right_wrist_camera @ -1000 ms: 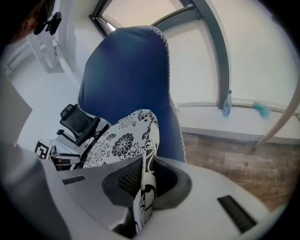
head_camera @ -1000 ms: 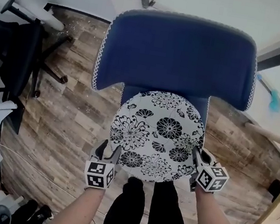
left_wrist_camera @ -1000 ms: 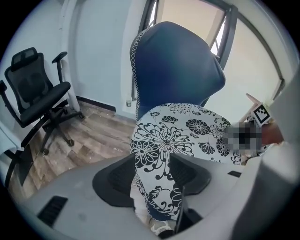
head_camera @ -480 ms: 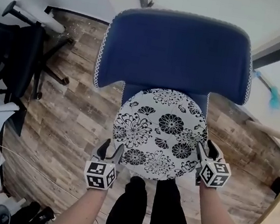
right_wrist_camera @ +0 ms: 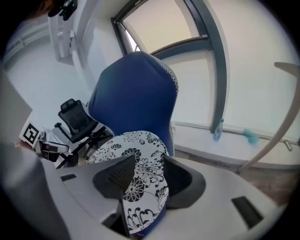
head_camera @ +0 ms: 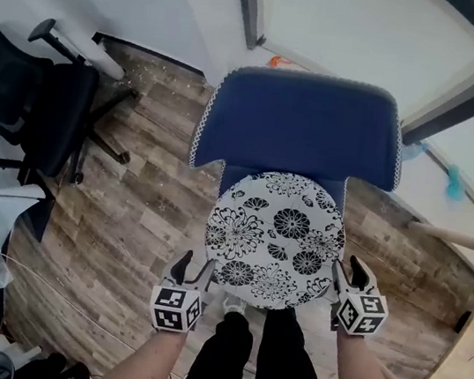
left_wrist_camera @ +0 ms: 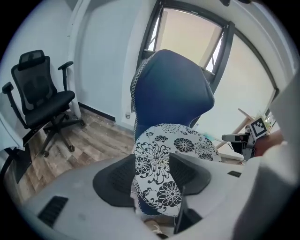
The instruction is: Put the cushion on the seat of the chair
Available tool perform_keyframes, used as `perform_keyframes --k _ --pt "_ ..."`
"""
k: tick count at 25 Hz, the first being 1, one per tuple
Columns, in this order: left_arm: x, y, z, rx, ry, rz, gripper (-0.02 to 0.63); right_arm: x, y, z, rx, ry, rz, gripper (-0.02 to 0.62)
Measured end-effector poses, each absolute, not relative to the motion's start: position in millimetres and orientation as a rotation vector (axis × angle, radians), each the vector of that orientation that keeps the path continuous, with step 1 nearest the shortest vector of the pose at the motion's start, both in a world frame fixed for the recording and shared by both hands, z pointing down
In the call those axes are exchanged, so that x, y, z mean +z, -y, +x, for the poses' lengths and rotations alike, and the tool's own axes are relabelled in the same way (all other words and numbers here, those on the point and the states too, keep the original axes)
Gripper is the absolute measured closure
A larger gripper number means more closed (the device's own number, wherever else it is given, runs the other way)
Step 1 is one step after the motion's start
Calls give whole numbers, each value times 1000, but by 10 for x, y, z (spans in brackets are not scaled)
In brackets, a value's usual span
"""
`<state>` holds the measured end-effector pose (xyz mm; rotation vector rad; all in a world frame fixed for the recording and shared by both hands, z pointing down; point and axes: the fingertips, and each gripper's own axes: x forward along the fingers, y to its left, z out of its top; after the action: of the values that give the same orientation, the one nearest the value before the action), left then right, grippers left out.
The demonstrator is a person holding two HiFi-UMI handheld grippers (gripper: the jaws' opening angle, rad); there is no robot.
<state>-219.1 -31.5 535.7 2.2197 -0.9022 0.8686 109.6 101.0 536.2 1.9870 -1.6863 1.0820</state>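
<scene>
In your head view the cushion [head_camera: 276, 238] covers nearly the whole seat of the blue chair [head_camera: 301, 123], so you only get blue slivers at its 10 and 2 o'clock. The chair's legs are totally hidden too. The black office chair [head_camera: 27, 106] at 9 o'clock gets chopped by the frame edge, and in the left gripper view the cushion's lower rim vanishes behind the left gripper [left_wrist_camera: 152, 161] at 6 o'clock. In the right gripper view, the bottle [right_wrist_camera: 216, 130] at 3 o'clock is too small and blurry to tell much.

Office, with black swivel chair [head_camera: 49, 105]
</scene>
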Motion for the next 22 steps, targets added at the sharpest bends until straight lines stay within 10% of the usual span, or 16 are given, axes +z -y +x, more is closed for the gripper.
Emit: perform_keyframes --k 10,22 --pt "4412 265 -2333 754 911 2305 416 4148 -948 729 880 1834 1976 497" --pt "3382 425 -2232 503 818 2514 603 3004 -638 618 718 2019 2051 558"
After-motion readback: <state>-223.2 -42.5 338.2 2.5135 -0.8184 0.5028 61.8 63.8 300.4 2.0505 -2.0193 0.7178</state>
